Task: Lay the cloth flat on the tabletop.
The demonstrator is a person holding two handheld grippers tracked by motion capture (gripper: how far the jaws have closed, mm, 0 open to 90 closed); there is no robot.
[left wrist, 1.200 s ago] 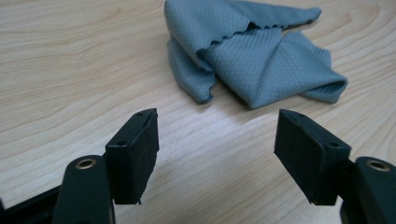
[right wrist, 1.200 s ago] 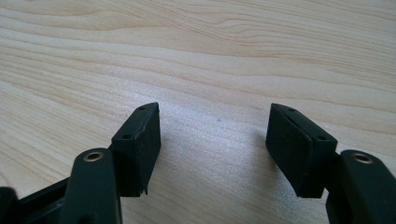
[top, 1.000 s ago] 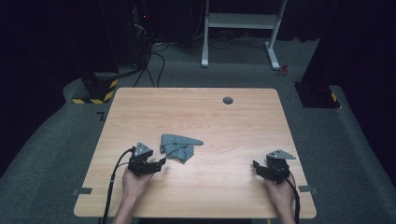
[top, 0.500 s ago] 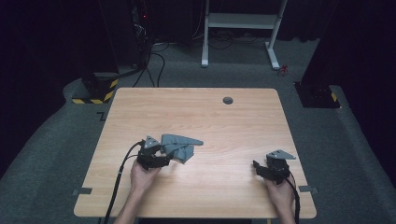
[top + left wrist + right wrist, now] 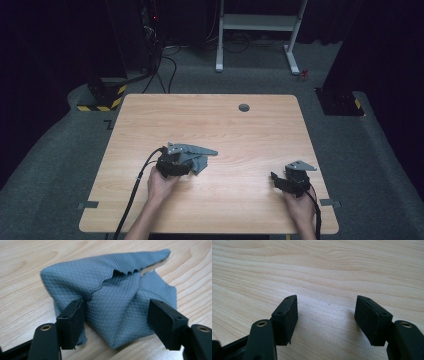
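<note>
A crumpled grey cloth (image 5: 117,302) with a diamond weave lies on the wooden table (image 5: 250,135), left of centre in the high view (image 5: 197,156). My left gripper (image 5: 116,315) is open, its jaws standing over the cloth's near edge, one on each side of a fold. From above, the left gripper (image 5: 187,165) sits at the cloth's near-left side. My right gripper (image 5: 325,317) is open above bare wood, with nothing between its jaws. It rests near the table's front right (image 5: 280,180), far from the cloth.
A small dark round grommet (image 5: 244,107) sits in the table near its far edge. Beyond the table are a white desk frame (image 5: 260,35), cables on the floor and a yellow-black striped base (image 5: 102,97). A cable (image 5: 135,195) trails from the left gripper.
My left gripper has moved right and forward from the near-left of the table up to the cloth. The right gripper has stayed put.
</note>
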